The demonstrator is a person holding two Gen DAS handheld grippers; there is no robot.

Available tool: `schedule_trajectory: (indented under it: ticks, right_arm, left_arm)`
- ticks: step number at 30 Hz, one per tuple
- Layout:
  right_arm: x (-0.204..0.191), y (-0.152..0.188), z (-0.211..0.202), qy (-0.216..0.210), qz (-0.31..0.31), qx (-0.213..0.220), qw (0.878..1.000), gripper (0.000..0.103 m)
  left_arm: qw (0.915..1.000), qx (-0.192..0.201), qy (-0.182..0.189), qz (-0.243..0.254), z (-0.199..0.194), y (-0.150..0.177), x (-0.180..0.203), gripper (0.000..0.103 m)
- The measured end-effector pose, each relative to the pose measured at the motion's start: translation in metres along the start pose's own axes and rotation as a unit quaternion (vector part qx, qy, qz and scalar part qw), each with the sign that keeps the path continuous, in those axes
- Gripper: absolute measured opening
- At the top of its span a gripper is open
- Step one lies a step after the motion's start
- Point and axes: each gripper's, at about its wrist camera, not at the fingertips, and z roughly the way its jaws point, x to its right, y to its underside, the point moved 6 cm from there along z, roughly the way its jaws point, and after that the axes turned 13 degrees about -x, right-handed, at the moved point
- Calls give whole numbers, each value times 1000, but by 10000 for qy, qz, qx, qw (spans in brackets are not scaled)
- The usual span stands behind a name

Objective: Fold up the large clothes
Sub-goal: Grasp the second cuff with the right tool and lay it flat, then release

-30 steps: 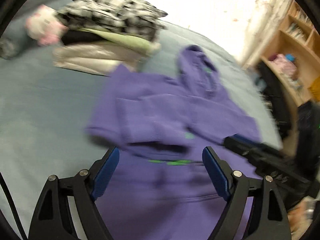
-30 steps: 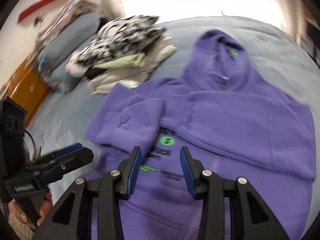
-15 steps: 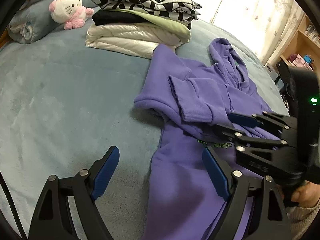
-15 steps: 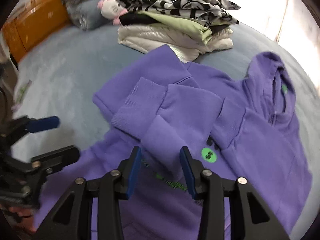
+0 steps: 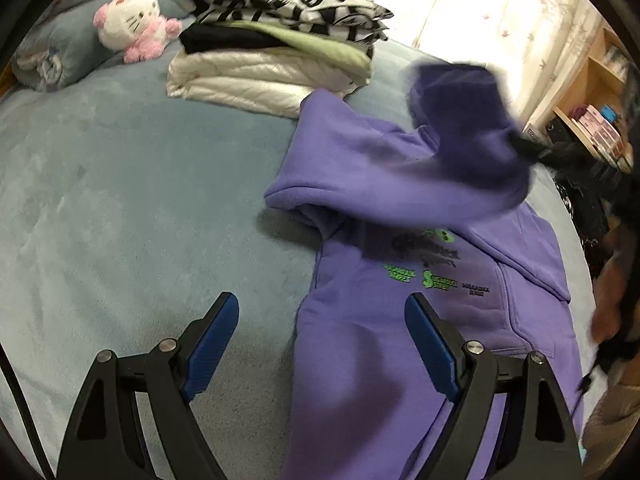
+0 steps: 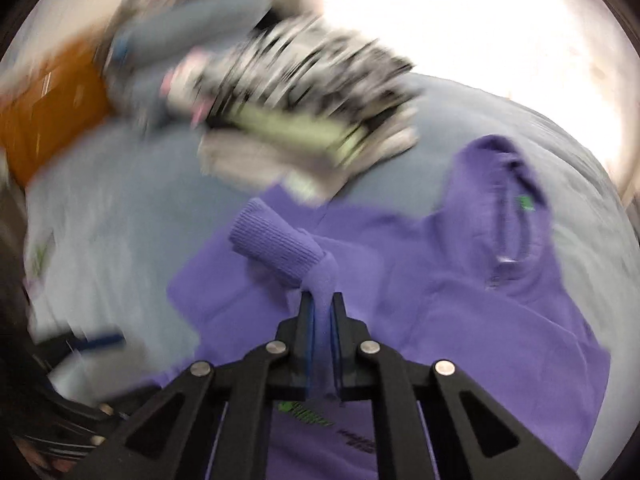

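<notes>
A purple hoodie [image 5: 420,300] with green and black print lies front-up on the blue-grey bed [image 5: 120,208]. My right gripper [image 6: 322,304] is shut on the hoodie's sleeve [image 6: 280,244] just behind its ribbed cuff and holds it lifted above the chest. In the left wrist view the lifted sleeve [image 5: 460,128] shows as a dark blurred mass across the upper body, with the right gripper blurred at the right edge. My left gripper [image 5: 322,332] is open and empty, low over the hoodie's left side near the hem. The hood [image 6: 504,200] lies flat at the far end.
A stack of folded clothes [image 5: 276,40] sits on the bed just beyond the hoodie's shoulder. A pink and white plush cat [image 5: 132,20] leans on a pillow at far left. Wooden shelves [image 5: 596,100] stand at the right beyond the bed edge.
My right gripper has shut on the sleeve by the cuff and lifted it off the chest, moving fast. My left gripper has stayed open near the hoodie's left side.
</notes>
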Motion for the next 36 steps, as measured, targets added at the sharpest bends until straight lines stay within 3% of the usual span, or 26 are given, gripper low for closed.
schedule_trajectory:
  ticks: [2, 4, 5, 6, 8, 10, 12, 15, 18, 26, 32, 34, 35, 36]
  right_arm:
    - [39, 6, -23, 6, 640, 230, 9977, 7]
    - [78, 24, -30, 105, 1218, 170, 9924, 9]
    - [96, 36, -26, 107, 1458, -36, 9893, 15]
    - [112, 49, -18, 49, 1666, -340, 9854, 30]
    - [140, 77, -3, -38, 2068, -852, 9747, 42]
    - [160, 101, 4, -136, 2339, -1162, 9652, 42]
    - [178, 112, 4, -278, 2597, -1213, 9576, 42]
    - [195, 107, 3, -585, 2815, -1085, 9516, 44]
    - [212, 99, 15, -631, 2946, -1022, 9480, 49]
    - [259, 87, 70, -650, 3301, -1153, 9346, 49]
    - [265, 83, 79, -887, 3343, -832, 9346, 53]
    - [264, 82, 79, -873, 3210, -740, 9401, 53]
    - [261, 81, 78, -829, 3066, -706, 9456, 44]
    - [258, 80, 78, -822, 2971, -710, 9486, 15]
  left_arm:
    - [9999, 53, -21, 117, -2, 1, 5, 84]
    - [9998, 43, -1, 208, -1, 2, 11, 84]
    - [9997, 13, 15, 234, 0, 2, 13, 84]
    - [9996, -31, 38, 265, 2, 2, 16, 84]
    - [9994, -117, 85, 320, 6, 1, 21, 84]
    - [9989, -208, 172, 381, 10, -2, 26, 84]
    - [9983, -310, 269, 408, 13, -10, 29, 84]
    - [9969, -335, 486, 528, 16, -30, 35, 84]
    - [9953, -467, 664, 526, 28, -57, 35, 84]
    - [9940, -992, 443, 82, 92, -116, 13, 84]
    - [9932, -1096, 363, -135, 128, -129, 9, 84]
    - [9938, -1040, 341, -182, 130, -131, 10, 84]
    - [9939, -1022, 351, -239, 130, -134, 11, 84]
    - [9939, -992, 386, -275, 129, -135, 11, 84]
